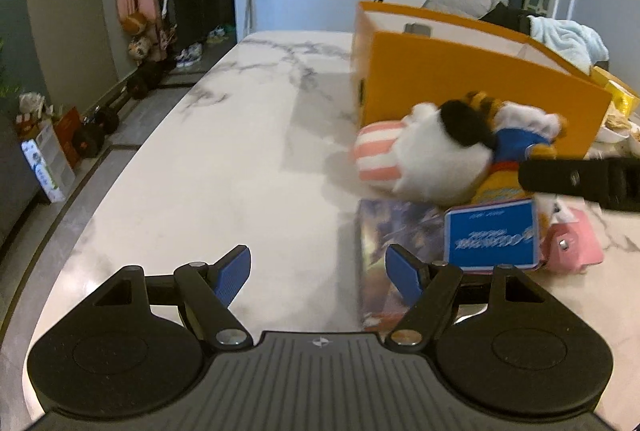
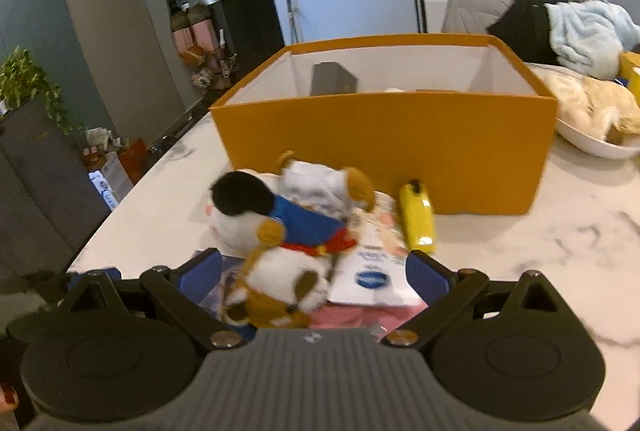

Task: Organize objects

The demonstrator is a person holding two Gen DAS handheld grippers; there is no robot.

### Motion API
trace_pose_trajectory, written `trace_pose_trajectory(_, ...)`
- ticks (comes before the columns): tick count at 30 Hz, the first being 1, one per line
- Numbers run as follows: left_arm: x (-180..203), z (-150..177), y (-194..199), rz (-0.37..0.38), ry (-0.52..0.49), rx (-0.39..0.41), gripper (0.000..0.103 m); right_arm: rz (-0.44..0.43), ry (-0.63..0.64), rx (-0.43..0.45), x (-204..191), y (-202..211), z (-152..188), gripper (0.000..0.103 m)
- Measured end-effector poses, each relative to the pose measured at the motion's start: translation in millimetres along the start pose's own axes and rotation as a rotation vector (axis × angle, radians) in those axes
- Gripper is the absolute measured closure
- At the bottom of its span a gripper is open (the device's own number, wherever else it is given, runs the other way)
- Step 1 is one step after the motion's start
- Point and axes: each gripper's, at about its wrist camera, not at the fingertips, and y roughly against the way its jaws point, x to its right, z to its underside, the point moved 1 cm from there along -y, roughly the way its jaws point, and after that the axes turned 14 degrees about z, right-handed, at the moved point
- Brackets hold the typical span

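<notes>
Fingers on the right gripper are spread wide around the plush toy, not pinching it yet — it lies on the table just before the orange box. Left gripper gapes empty; I'd squeeze the toy's body — not its clothes.

Left gripper points downward, jaws wide apart, nothing between them. Right gripper angles down, jaws spread wide.
</notes>
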Motion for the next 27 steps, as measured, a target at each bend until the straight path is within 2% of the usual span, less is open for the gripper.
trace_pose_trajectory(4,-10.3,1.1,5.4,-0.002,0.027,0.006,0.015,-0.008,0.016,-0.002,-19.5,-13.8,-6.0,0.006)
trace_pose_trajectory(7,-14.5,1.0,10.3,-0.006,0.027,0.022,0.015,0.047,0.045,-0.002,-33.3,-25.0,-4.7,0.008)
trace_pose_trajectory(10,-18.4,1.5,11.7,-0.008,0.032,0.023,0.015,0.056,0.050,-0.008,-38.1,-35.9,3.2,0.020)
trace_pose_trajectory(12,-20.1,2.0,10.5,-0.006,0.037,0.018,0.015,0.070,0.076,0.011,-39.4,-40.1,10.5,0.038)
trace_pose_trajectory(15,-19.4,3.0,9.7,-0.001,0.041,0.013,0.015,0.024,0.023,-0.006,-27.3,-42.1,15.9,0.046)
trace_pose_trajectory(19,-13.3,1.9,8.1,0.007,0.029,0.005,0.015,-0.013,-0.023,-0.027,-13.4,-35.8,16.7,0.048)
trace_pose_trajectory(27,5.0,2.3,5.5,0.010,-0.035,0.000,0.015,-0.052,-0.087,0.002,15.4,5.4,22.2,0.049)
